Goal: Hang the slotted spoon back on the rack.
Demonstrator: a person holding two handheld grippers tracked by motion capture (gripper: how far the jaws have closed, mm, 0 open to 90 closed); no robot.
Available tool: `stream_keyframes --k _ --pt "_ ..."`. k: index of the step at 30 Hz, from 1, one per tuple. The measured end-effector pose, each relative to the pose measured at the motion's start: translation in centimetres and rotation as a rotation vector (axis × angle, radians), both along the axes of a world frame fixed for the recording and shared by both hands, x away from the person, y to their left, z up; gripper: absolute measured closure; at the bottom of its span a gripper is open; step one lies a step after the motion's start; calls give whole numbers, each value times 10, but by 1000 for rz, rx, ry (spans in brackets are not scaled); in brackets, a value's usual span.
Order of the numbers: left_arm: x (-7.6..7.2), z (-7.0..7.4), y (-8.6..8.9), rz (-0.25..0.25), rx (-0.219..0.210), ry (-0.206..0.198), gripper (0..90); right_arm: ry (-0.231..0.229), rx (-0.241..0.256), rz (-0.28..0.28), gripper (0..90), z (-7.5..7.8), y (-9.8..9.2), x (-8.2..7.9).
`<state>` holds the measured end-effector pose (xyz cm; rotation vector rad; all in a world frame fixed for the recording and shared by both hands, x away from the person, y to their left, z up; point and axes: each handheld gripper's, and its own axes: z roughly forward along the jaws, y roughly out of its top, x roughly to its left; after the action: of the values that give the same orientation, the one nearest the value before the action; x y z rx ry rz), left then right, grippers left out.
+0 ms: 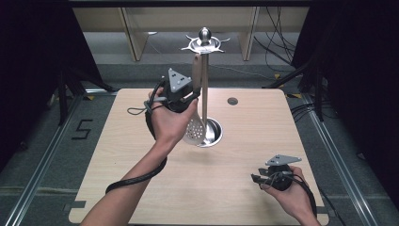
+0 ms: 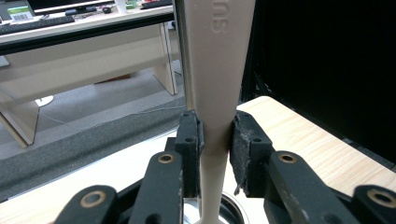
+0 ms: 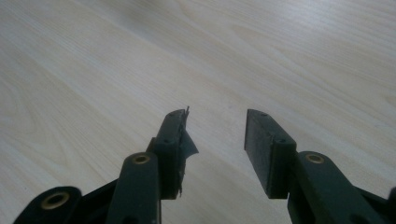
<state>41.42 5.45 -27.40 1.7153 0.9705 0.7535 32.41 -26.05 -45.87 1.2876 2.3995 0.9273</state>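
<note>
Beige skimmer [image 2: 215, 70] clamped in raised left tongs [image 2: 215, 140].

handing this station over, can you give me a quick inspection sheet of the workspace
surface: light wood table, bare apart from the rack; a small round grommet near the far edge
job's things: cream slotted spoon hanging upright beside the pole of the metal utensil rack, its bowl low by the rack's round base
clutter: nothing seen
grippers: left gripper shut on the spoon's handle; right gripper open, low over bare table at the near right
cables: a black cable trails from the left gripper along the forearm; loose cables on the floor beyond the table
surroundings: grey floor, metal floor rails, wooden desk legs behind, dark curtains on both sides
</note>
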Motion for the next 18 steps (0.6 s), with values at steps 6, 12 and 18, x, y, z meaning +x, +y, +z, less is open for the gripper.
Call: stream_keyframes --k 6,12,18 --pt "2 -2 -1 5 -2 9 735 4 3 -2 591 0 0 0" --pt "3 -1 -3 7 1 21 735 2 1 2 591 0 0 0" --pt "6 0 -4 3 8 22 735 8 9 -9 591 0 1 -1"
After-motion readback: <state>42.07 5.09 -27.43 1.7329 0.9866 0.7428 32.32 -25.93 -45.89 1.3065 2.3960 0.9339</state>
